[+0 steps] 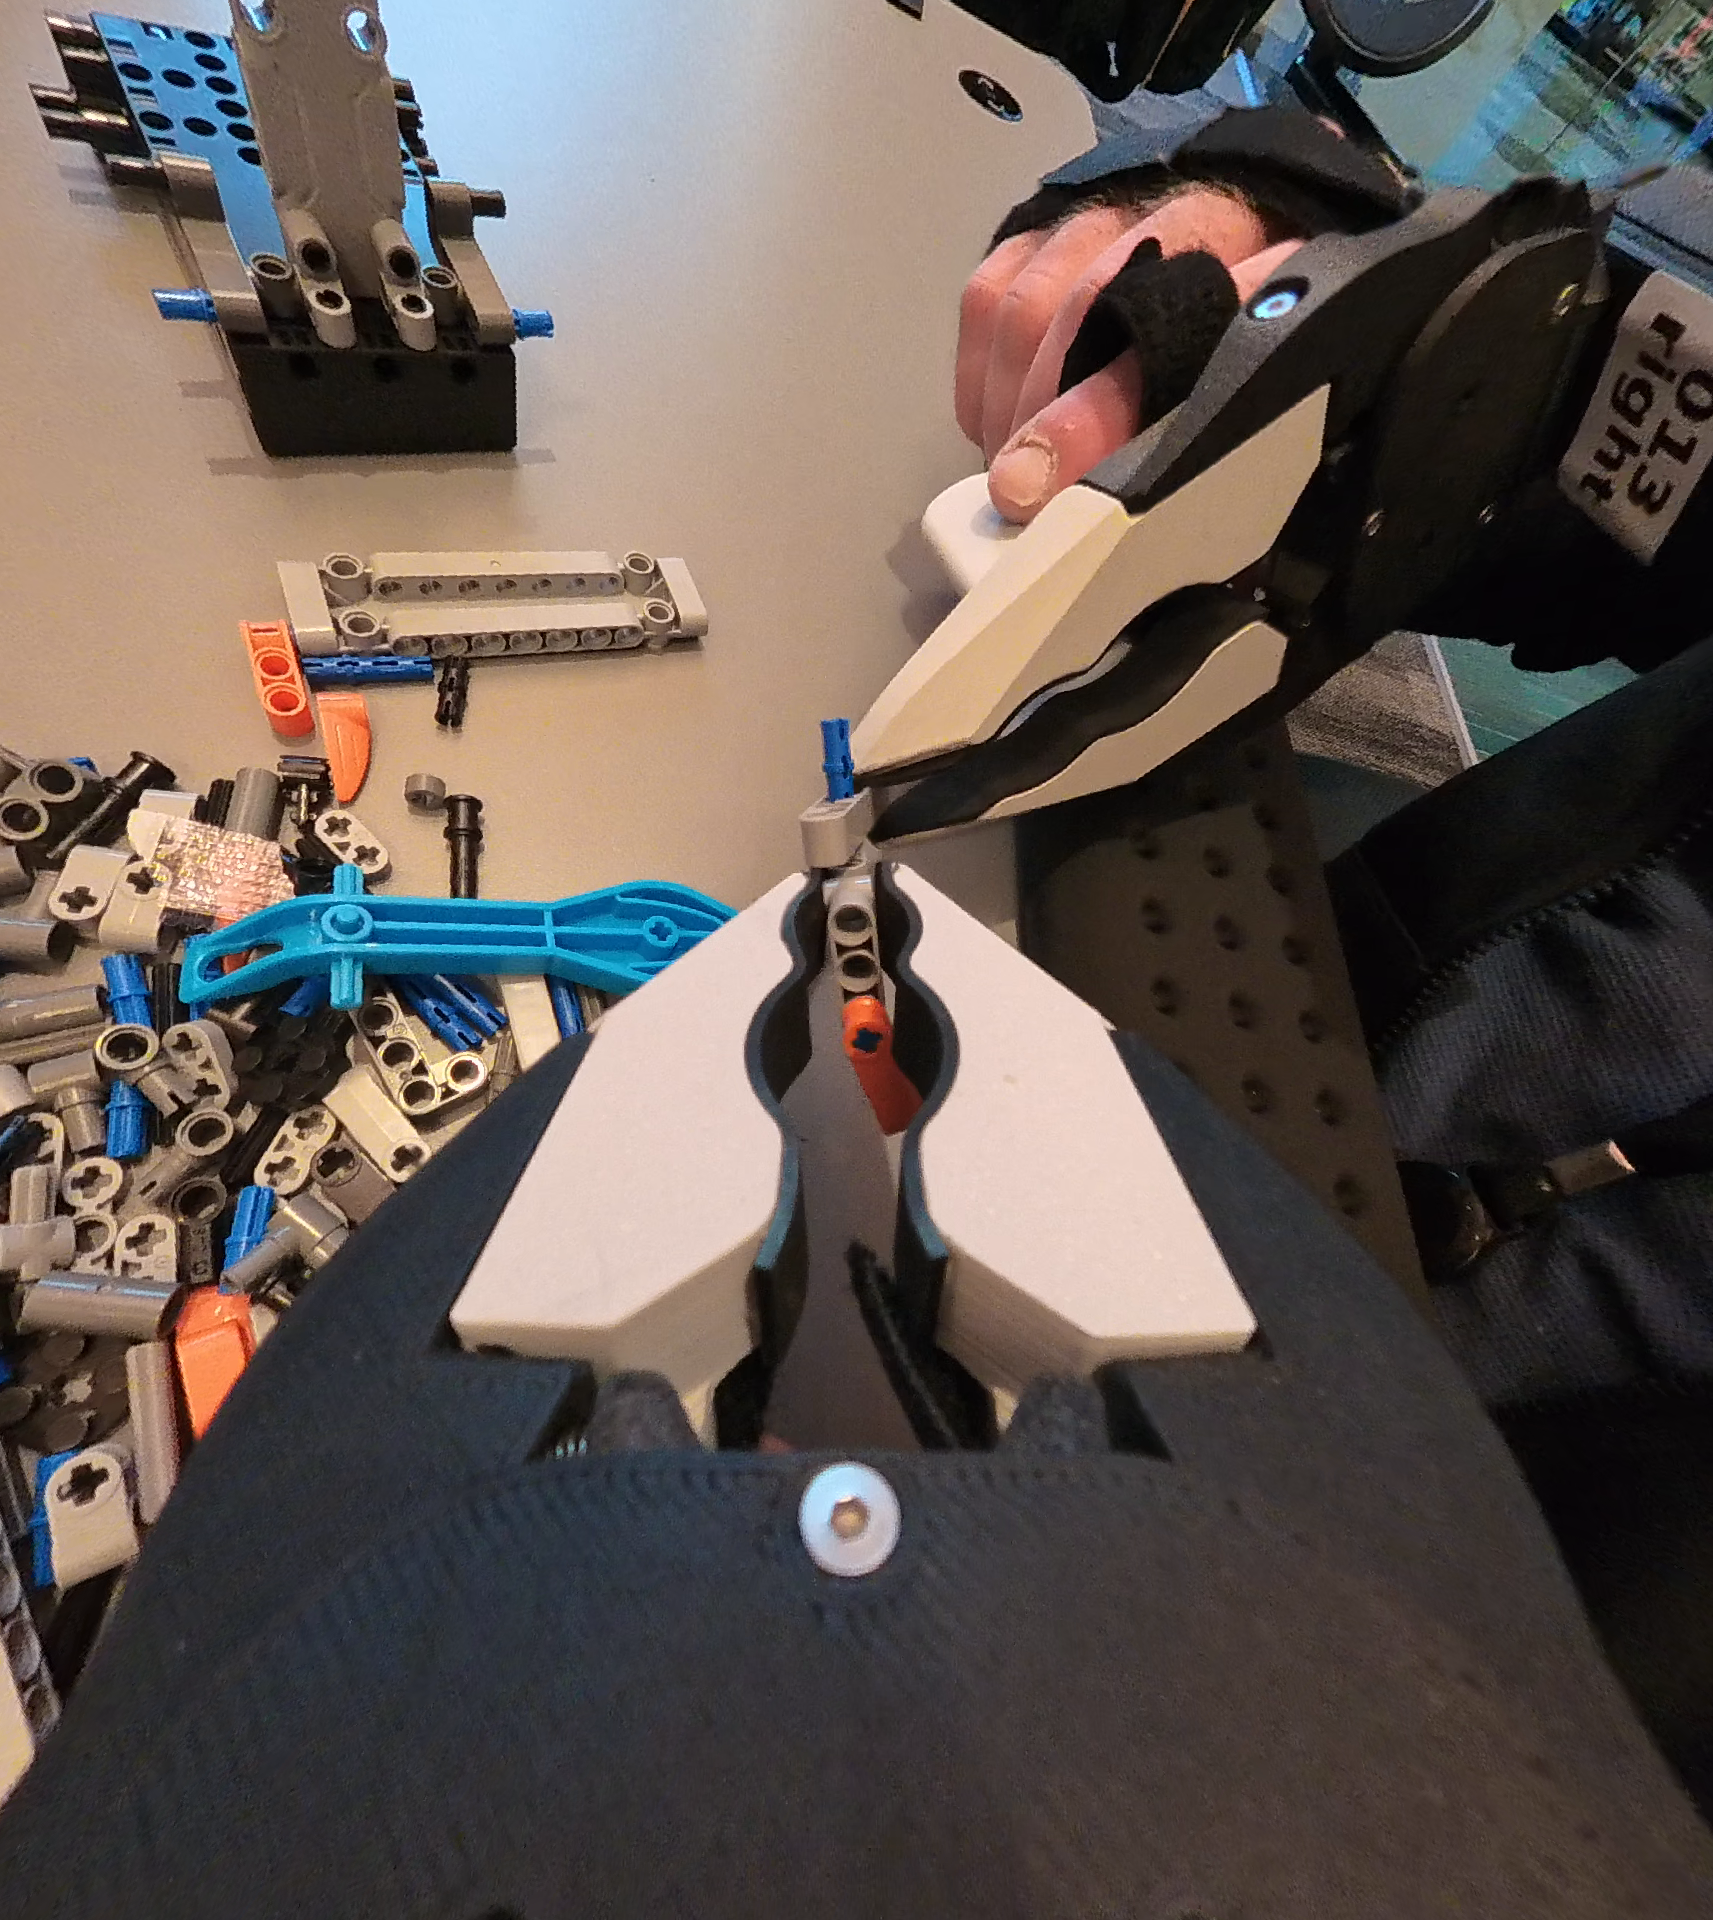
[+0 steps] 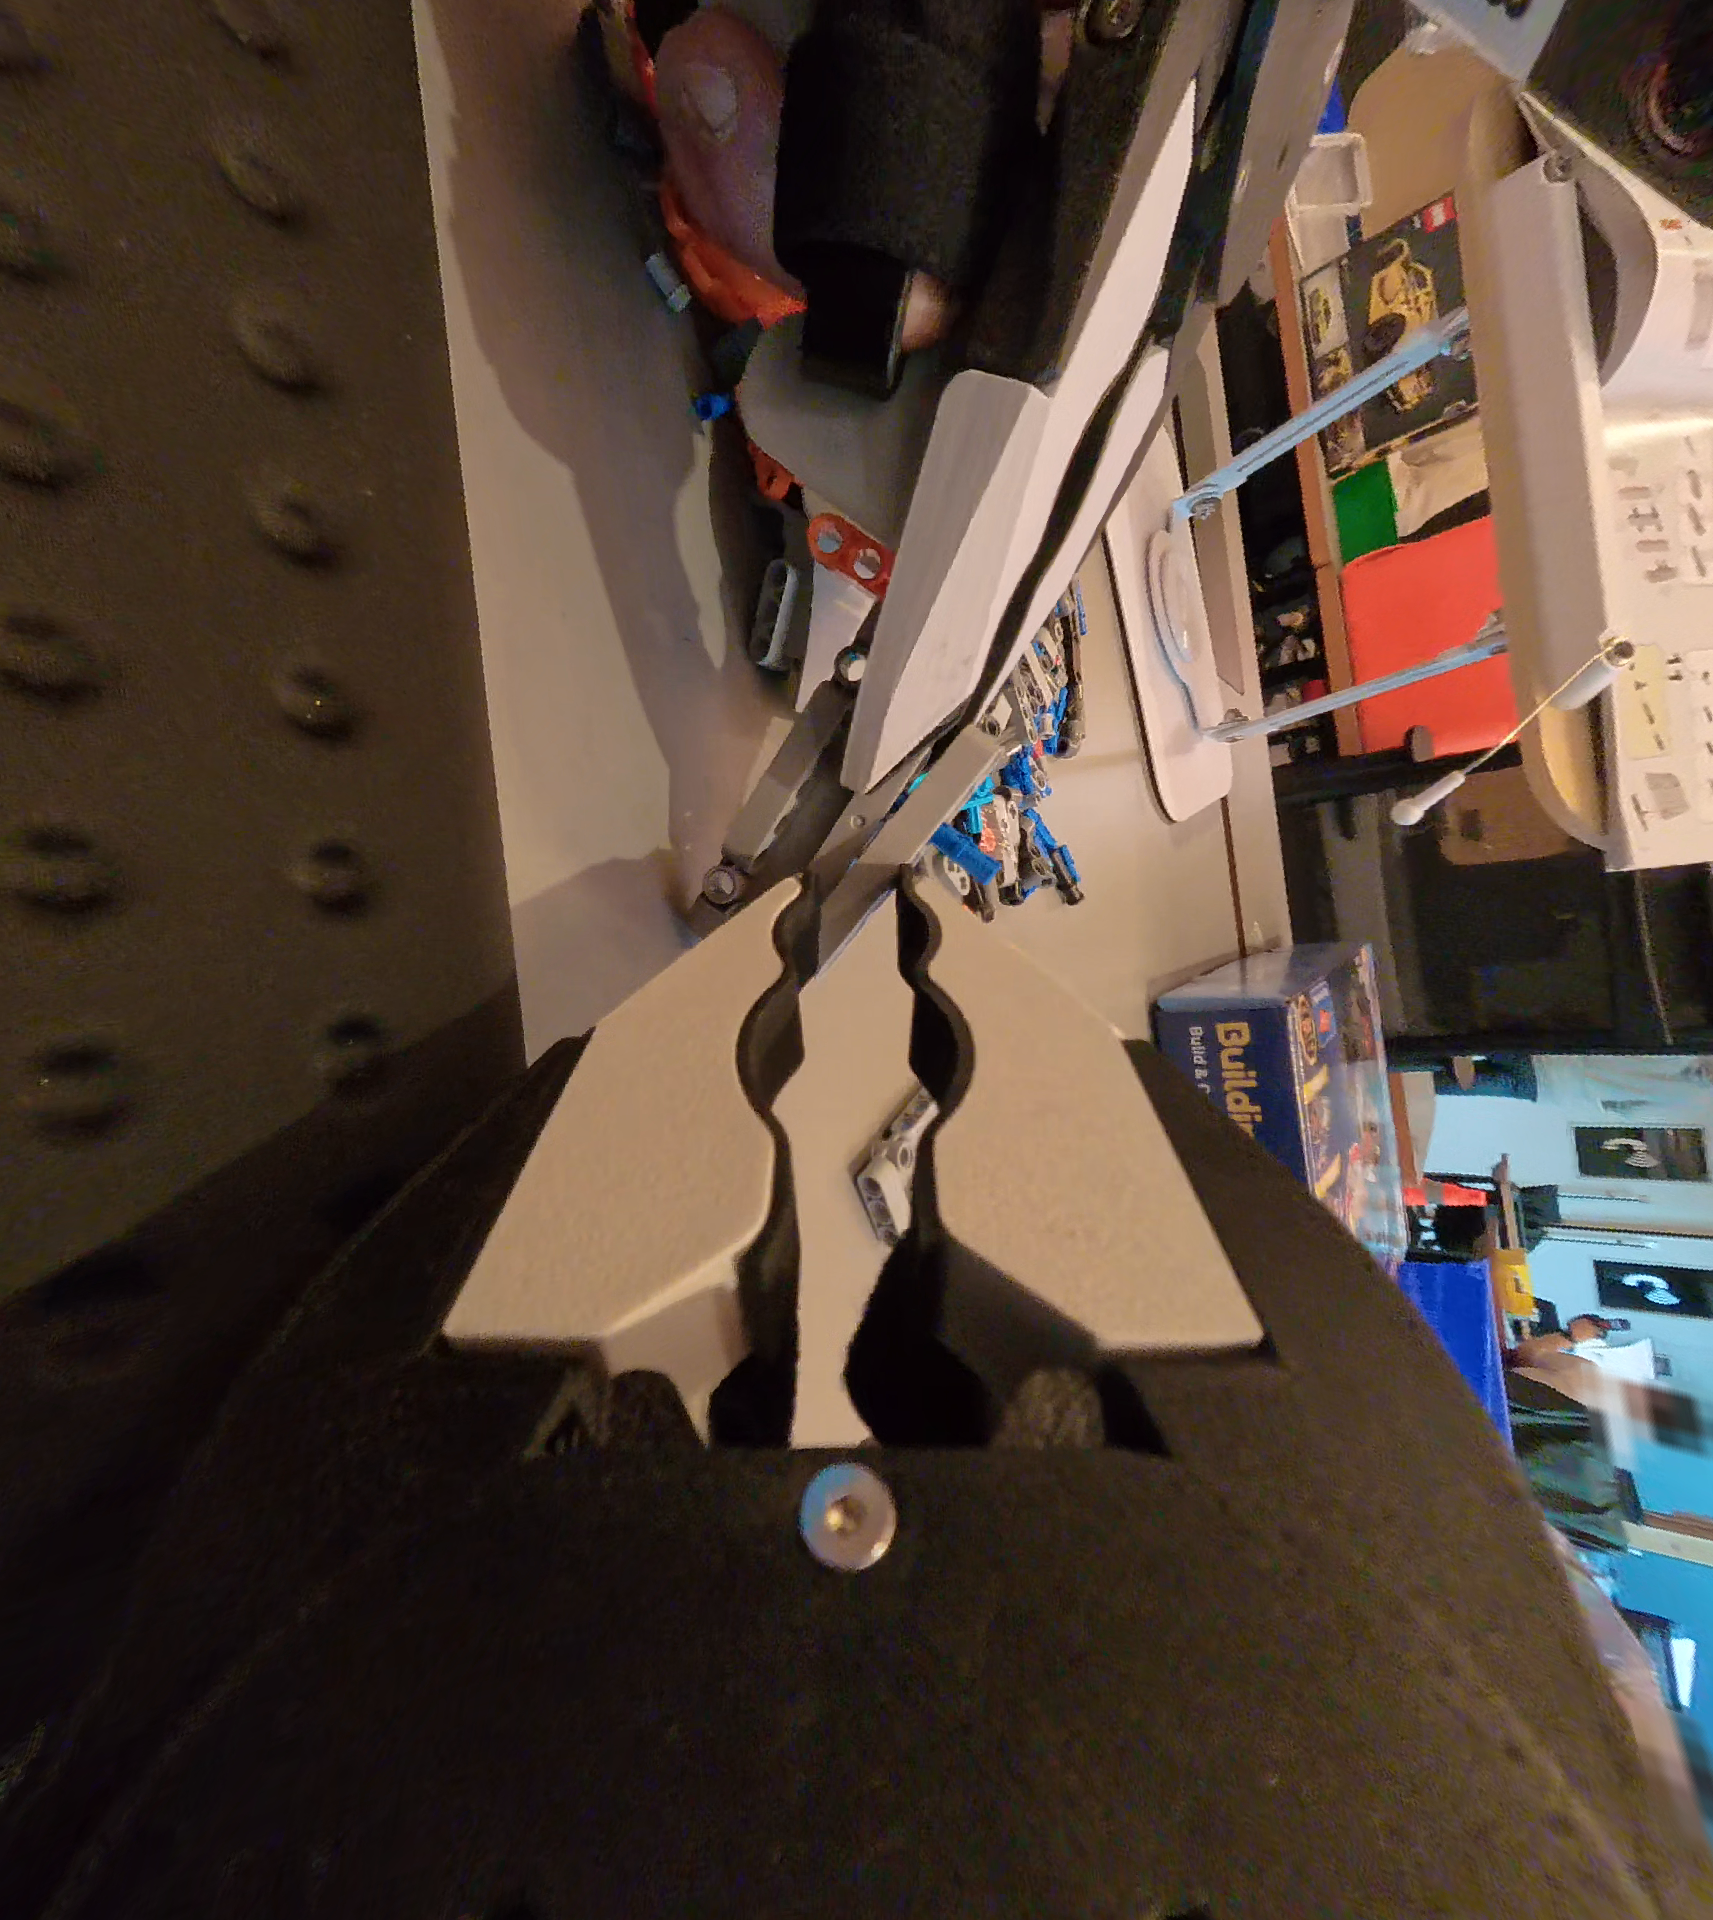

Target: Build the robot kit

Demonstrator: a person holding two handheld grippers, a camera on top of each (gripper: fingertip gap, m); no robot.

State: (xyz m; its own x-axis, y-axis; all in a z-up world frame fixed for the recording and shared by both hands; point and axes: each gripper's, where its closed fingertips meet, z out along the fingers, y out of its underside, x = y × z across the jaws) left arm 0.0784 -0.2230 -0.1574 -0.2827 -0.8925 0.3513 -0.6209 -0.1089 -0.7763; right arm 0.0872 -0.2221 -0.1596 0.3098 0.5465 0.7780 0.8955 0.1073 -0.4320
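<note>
Above the smooth grey table (image 1: 727,364), we see the left gripper (image 1: 847,883) clamping a holed grey beam (image 1: 854,935) while the right gripper (image 1: 867,800) pinches its blue peg (image 1: 836,753).

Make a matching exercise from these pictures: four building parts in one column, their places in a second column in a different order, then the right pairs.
Things
1. grey beam
2. blue pin
3. turquoise lever
4. grey frame

Places
A. lying across the heap of loose parts
B. flat on the bare table, apart from the heap
C. pinched in the left claw
D. at the tip of the right claw

Pairs: 1-C, 2-D, 3-A, 4-B
</note>
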